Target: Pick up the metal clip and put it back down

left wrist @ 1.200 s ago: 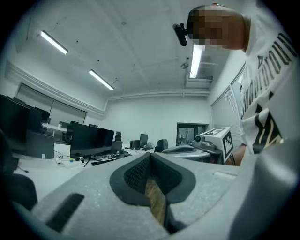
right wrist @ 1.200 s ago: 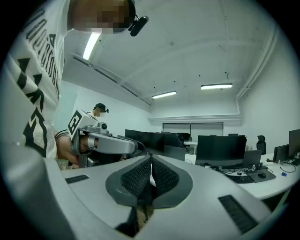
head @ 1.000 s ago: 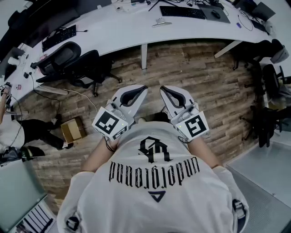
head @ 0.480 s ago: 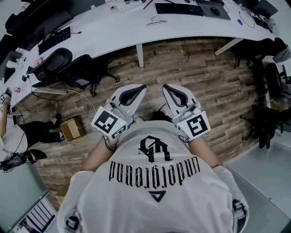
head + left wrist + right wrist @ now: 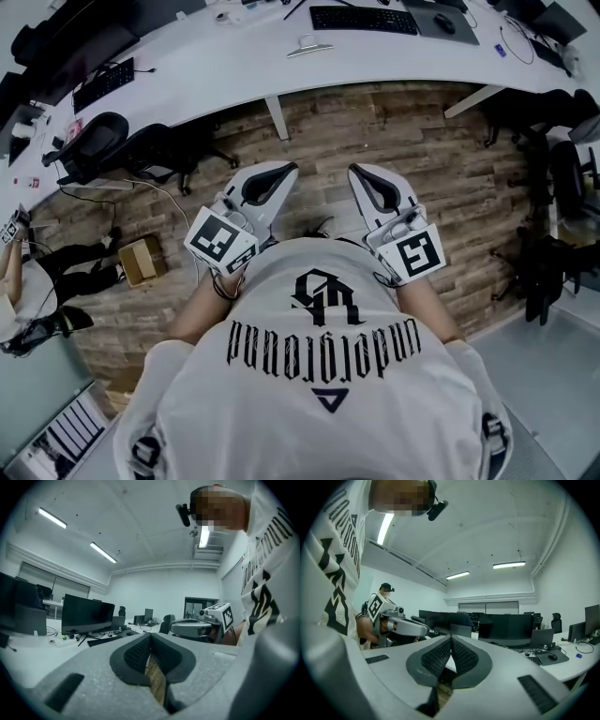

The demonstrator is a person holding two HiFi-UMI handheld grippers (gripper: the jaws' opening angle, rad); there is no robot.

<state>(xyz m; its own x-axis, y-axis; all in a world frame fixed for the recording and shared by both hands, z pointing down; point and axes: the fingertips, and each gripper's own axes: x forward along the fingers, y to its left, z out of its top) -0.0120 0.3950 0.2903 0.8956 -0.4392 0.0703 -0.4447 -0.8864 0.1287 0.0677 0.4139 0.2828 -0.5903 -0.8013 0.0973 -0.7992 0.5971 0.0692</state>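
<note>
Since a second ago the grippers had spread slightly; left gripper [image 5: 289, 170] and right gripper [image 5: 357, 172] both closed, empty, at chest. Metal clip [image 5: 309, 47] lay on desk [image 5: 234, 67], well apart; approach still needed

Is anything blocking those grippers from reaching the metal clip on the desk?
Nothing visible does: only wooden floor lies between the shut, empty left gripper, right gripper and the metal clip on the white desk.

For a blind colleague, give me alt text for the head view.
A person in a white T-shirt holds the left gripper and right gripper shut and empty, side by side over a wood floor. The metal clip lies on the curved white desk ahead.
</note>
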